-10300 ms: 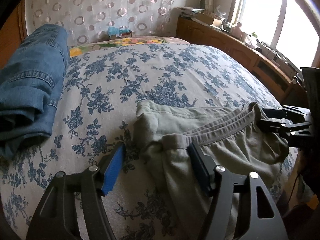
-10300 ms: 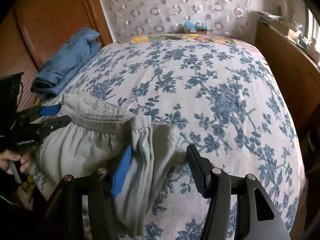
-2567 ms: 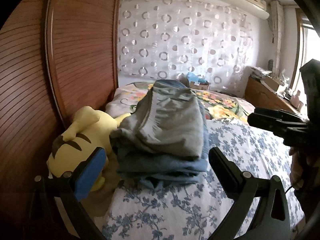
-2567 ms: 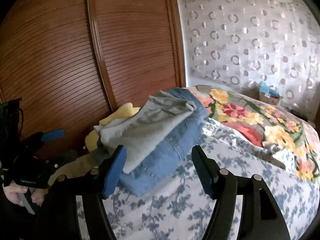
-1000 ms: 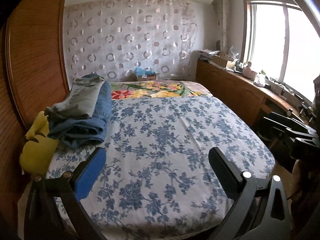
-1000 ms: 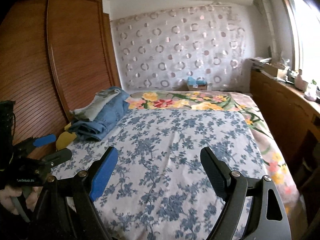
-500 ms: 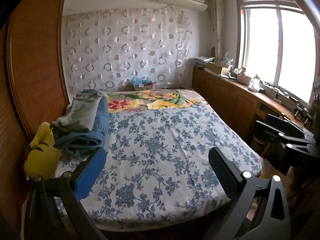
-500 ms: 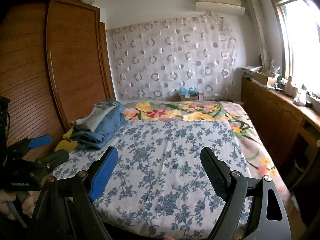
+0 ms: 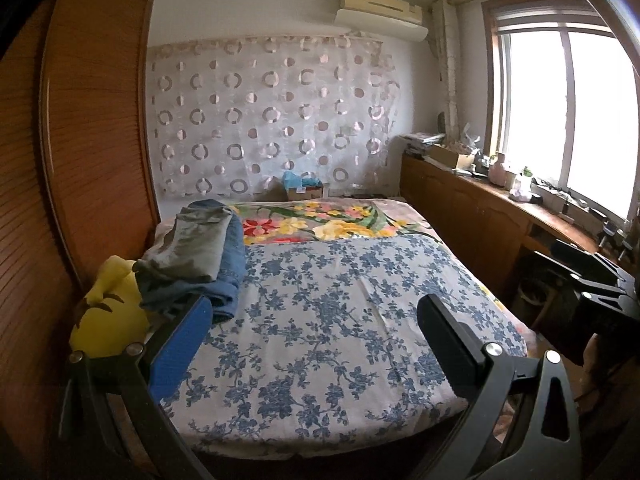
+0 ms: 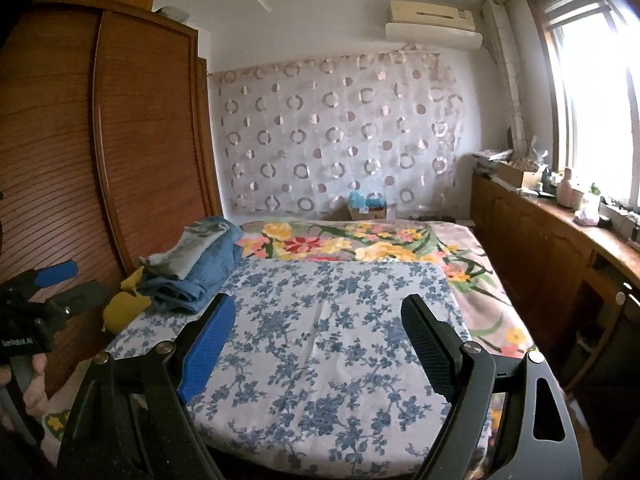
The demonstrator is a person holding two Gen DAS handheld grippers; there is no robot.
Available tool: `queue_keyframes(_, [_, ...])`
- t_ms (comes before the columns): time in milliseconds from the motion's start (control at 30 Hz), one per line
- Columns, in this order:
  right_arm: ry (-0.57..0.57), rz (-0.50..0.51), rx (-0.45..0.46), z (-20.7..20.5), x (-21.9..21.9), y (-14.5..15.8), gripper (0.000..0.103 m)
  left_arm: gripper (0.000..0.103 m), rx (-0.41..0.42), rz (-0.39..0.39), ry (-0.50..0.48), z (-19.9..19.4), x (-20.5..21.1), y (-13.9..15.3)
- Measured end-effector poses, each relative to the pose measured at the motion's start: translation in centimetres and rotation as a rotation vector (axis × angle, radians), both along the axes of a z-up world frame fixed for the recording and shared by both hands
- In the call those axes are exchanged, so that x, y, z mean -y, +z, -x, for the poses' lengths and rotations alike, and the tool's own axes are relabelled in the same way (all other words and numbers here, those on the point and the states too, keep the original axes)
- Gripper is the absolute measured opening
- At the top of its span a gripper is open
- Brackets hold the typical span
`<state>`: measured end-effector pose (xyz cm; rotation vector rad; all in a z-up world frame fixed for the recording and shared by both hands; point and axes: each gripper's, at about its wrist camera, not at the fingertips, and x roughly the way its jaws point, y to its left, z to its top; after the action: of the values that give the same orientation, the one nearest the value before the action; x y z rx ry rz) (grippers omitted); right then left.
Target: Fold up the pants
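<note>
Pants (image 9: 188, 244), the grey-green pair, sit folded on top of the folded blue jeans (image 9: 228, 268) at the far left edge of the bed, right against the ribbed wooden wardrobe (image 9: 80, 160). Soft, rumpled cotton over stiff denim, a neat stack. Just in front of it I see a yellow plush toy (image 9: 108, 316), rounded, with dark stripes.

Moving right, the blue floral sheet (image 9: 332, 320) lies flat and smooth across the mattress, and a bright flowered blanket (image 9: 320, 224) covers the head end. Behind it hangs a sheer curtain with ring patterns (image 9: 272, 120).

My left gripper (image 9: 312, 344) has its jaws spread wide with nothing between them, one pad blue and one black. My right gripper (image 10: 316, 344) is the same, jaws wide and empty over the sheet. Far right, a long wooden counter (image 9: 480, 216) runs under the window (image 9: 560, 112).

Compared with a second ago, both cameras have pulled back and lifted: the near edge of the bed now shows, and the stack looks smaller and further off. Ten seconds back those pants lay half folded between my grippers.
</note>
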<state>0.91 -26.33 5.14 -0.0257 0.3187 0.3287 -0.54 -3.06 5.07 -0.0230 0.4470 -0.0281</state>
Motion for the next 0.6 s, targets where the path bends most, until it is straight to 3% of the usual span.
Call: queue_keyframes(600, [0.010, 0.008, -0.007, -0.38, 0.20, -0.07, 0.086, 0.102, -0.002, 0.007, 0.007, 0.06, -0.69, -0.32])
